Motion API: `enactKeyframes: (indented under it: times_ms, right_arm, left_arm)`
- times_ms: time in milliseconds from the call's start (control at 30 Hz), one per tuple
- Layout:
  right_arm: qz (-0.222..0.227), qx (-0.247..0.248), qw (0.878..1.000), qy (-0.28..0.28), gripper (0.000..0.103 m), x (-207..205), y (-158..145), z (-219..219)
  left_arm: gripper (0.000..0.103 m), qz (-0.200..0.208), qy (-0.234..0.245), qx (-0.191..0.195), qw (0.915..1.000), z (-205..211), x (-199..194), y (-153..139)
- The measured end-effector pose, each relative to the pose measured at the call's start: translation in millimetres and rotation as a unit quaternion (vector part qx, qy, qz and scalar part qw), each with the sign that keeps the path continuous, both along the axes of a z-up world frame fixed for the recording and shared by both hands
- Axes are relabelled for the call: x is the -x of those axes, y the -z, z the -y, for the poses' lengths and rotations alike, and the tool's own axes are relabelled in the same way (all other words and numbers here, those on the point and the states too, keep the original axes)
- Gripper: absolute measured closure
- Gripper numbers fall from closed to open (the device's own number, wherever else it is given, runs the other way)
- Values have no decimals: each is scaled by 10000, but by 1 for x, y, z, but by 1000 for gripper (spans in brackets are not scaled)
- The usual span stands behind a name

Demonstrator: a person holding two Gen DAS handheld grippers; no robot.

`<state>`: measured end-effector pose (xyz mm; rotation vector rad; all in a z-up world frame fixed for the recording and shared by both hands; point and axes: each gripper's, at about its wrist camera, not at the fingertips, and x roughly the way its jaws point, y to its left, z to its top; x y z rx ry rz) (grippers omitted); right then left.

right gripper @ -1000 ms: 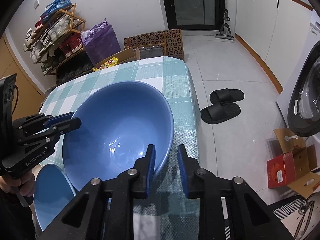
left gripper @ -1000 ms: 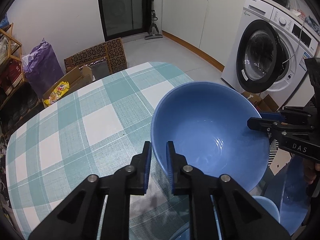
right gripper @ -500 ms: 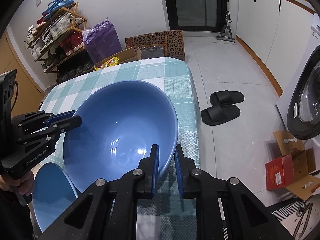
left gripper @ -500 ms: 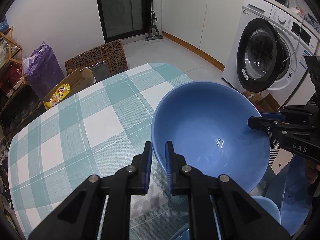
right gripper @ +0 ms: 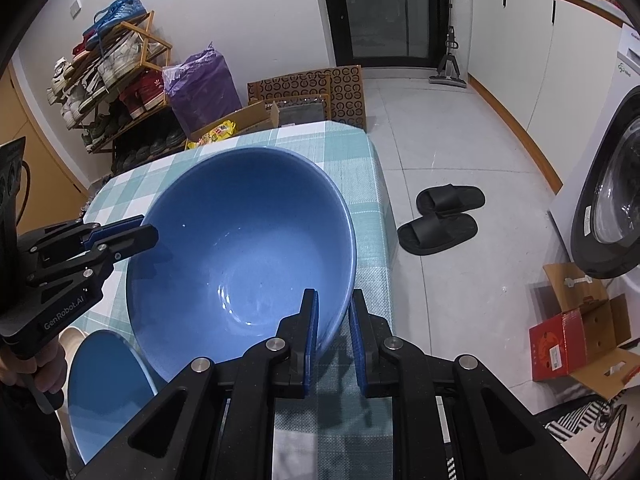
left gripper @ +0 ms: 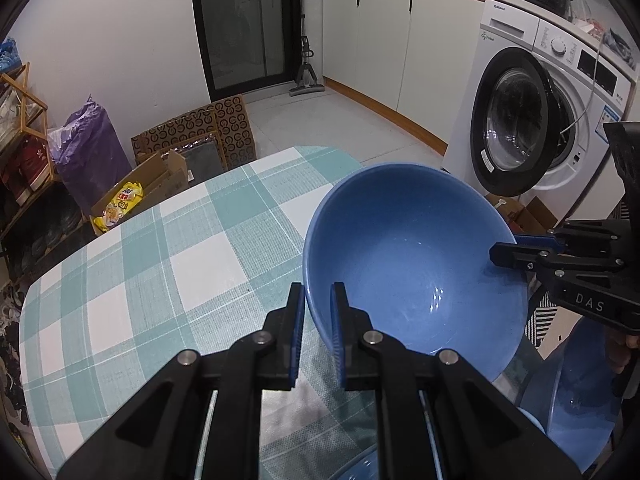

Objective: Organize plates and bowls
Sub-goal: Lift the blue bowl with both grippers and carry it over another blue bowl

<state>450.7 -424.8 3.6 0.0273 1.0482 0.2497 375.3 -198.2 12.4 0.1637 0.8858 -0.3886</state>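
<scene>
Now both grippers clamp blue bowl (left gripper: 412, 256) rim – left gripper (left gripper: 318, 320), right gripper (right gripper: 334, 320) – bowl mouth-up, tilted.

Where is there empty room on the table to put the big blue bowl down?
The checked tablecloth is bare from the blue bowl out to its far rounded edge by the cardboard boxes. That is the free patch. It is crowded at the near edge, where a blue plate sits below the bowl, and both grippers clamp the bowl's rim.

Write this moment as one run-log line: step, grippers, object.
step: two-handed hold | left gripper: shut on rim | right gripper: shut on opposite rim | object: large glossy blue bowl, tilted, above checked tablecloth
</scene>
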Motion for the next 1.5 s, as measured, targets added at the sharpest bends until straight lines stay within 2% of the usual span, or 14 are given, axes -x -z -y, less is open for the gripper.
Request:
enactKeyframes:
  times_ms: [600,1500]
  right_arm:
    - [375,-39,9993,53,87,21,-33,7]
    - [1054,-102,9944,-3,87,92,-116,8]
  left_arm:
    - [92,211,8,197,9996,-3,17,-24]
    - [92,703,8,307,9971,-11,69,-72]
